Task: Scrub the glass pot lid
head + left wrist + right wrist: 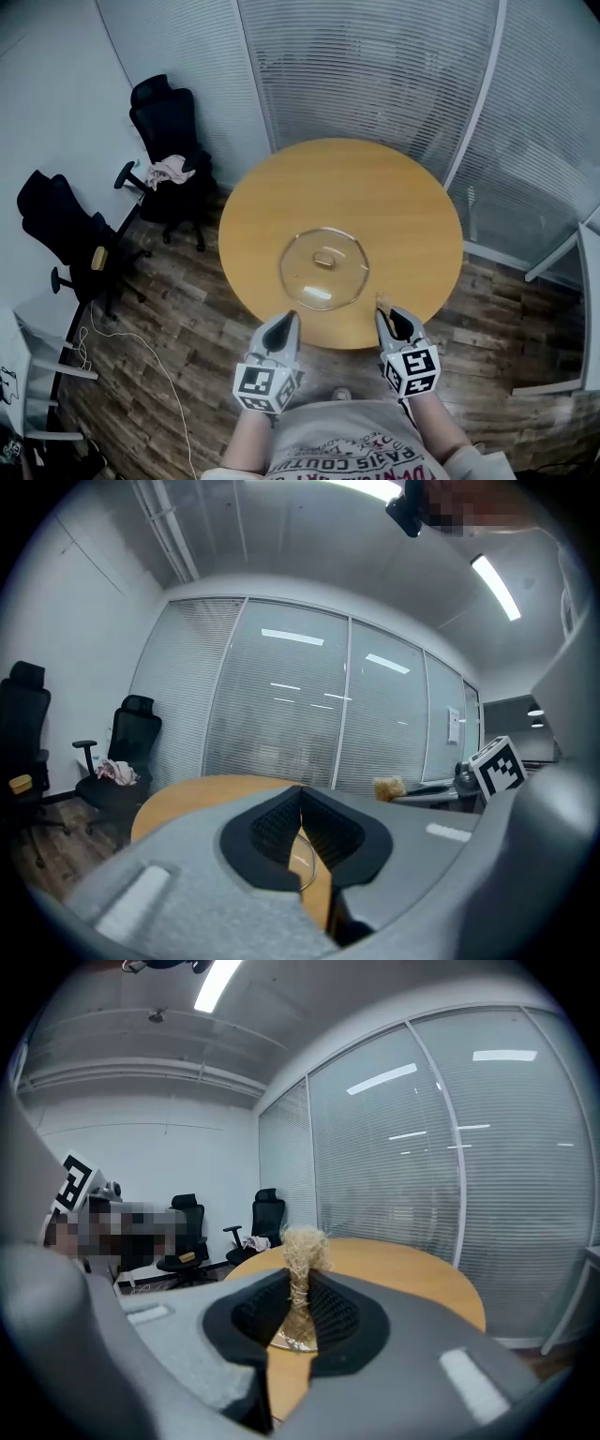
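The glass pot lid [323, 269] lies flat on the near half of the round wooden table [281, 202], with its tan knob [323, 258] up. My left gripper [284, 322] hovers at the table's near edge, just short of the lid, shut and holding nothing. In the left gripper view its jaws [301, 803] meet, and a sliver of the lid's rim [307, 866] shows below them. My right gripper [386, 319] is at the near right edge, shut on a tan fibrous scrubber [382, 302]. The scrubber's tuft [303, 1249] sticks up between the pads [330, 1312].
Two black office chairs [169, 131] [61, 230] stand on the wood floor to the left; a pink cloth [171, 171] lies on the farther one. A white cable [141, 347] trails on the floor. Glass walls with blinds [375, 66] close the room behind the table.
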Tool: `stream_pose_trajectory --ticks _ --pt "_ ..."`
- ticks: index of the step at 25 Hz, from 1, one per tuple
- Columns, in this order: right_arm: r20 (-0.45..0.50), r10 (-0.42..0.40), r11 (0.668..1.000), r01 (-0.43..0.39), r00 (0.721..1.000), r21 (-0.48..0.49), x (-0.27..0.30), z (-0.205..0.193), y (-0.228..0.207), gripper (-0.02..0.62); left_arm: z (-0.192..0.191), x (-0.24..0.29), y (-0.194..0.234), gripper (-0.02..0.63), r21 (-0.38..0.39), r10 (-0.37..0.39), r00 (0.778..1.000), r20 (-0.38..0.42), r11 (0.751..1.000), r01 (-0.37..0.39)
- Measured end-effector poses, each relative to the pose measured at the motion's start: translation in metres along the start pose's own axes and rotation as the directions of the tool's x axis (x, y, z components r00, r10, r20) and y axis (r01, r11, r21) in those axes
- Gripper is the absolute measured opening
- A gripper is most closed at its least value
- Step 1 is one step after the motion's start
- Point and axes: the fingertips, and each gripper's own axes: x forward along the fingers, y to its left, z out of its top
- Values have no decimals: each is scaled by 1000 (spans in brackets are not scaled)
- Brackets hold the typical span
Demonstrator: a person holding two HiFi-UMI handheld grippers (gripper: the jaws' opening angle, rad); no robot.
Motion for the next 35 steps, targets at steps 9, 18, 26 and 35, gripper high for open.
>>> stream_pose_trajectory --ticks 9,18,26,35 --pt "-51 1 1000 0 999 5 52 -8 -26 58 -8 58 29 8 -1 3 999 -39 1000 -3" --pt "-114 -162 984 169 980 49 122 -5 -28 58 2 130 97 8 4 -163 983 -83 986 164" --pt "-197 -277 959 284 940 6 186 -18 -55 58 10 199 138 8 10 -316 941 -120 948 319" --pt "-344 -261 957 288 902 28 244 -67 -75 58 -16 236 168 8 11 -394 897 -198 915 404"
